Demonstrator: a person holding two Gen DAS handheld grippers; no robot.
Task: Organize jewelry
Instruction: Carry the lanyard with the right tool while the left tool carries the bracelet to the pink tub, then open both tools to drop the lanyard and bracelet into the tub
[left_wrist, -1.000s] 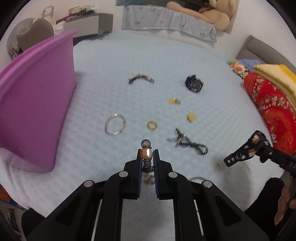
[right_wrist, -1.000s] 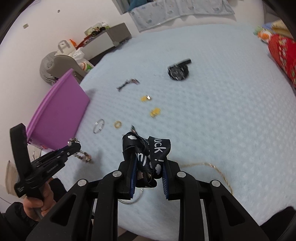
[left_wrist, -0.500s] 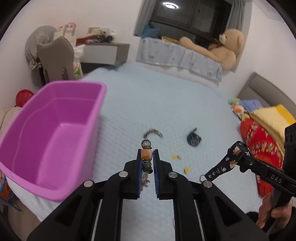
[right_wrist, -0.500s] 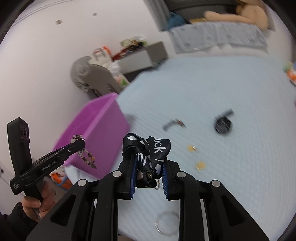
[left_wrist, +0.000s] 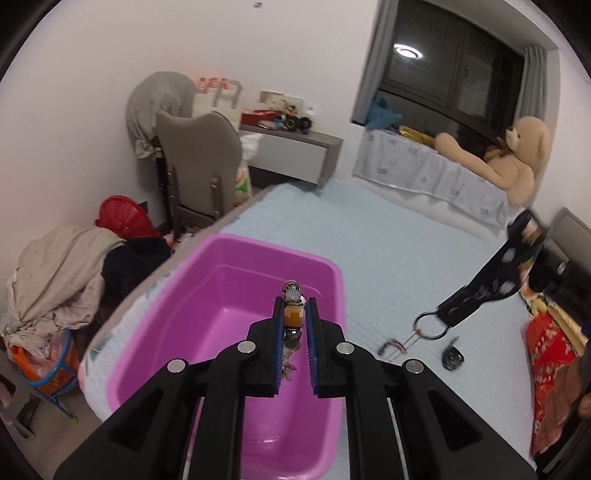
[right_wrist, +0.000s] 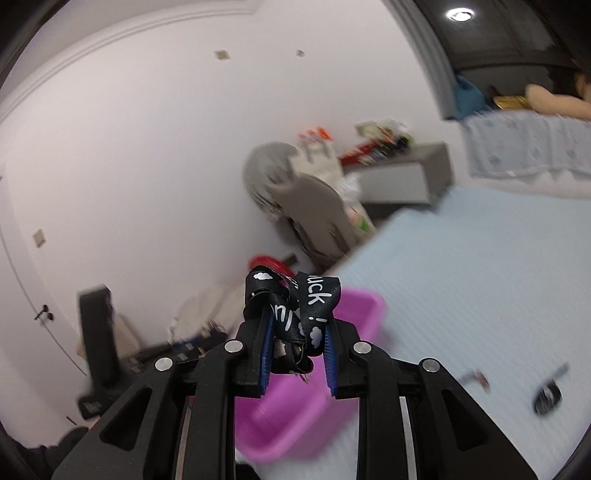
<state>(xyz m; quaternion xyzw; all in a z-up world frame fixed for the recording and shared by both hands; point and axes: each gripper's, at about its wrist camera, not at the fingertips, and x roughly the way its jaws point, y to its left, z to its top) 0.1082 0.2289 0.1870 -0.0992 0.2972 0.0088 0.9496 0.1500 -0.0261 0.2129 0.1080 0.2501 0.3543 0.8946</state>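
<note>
The left hand-held gripper (left_wrist: 294, 318) was clamped on a beaded bracelet (left_wrist: 293, 314), held above the purple bin (left_wrist: 207, 295) just ahead. The right hand-held gripper (right_wrist: 297, 334) was pinched shut on a black printed lanyard (right_wrist: 310, 310), with the bin below. Farther off on the bed (left_wrist: 388, 251) lay a black watch (left_wrist: 453, 357).

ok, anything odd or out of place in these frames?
Nothing damaged or spilled. The left tongs grip a beaded bracelet over the purple bin. The right tongs hold a bunched black lanyard, its key ring dangling. A watch lies on the bed.
</note>
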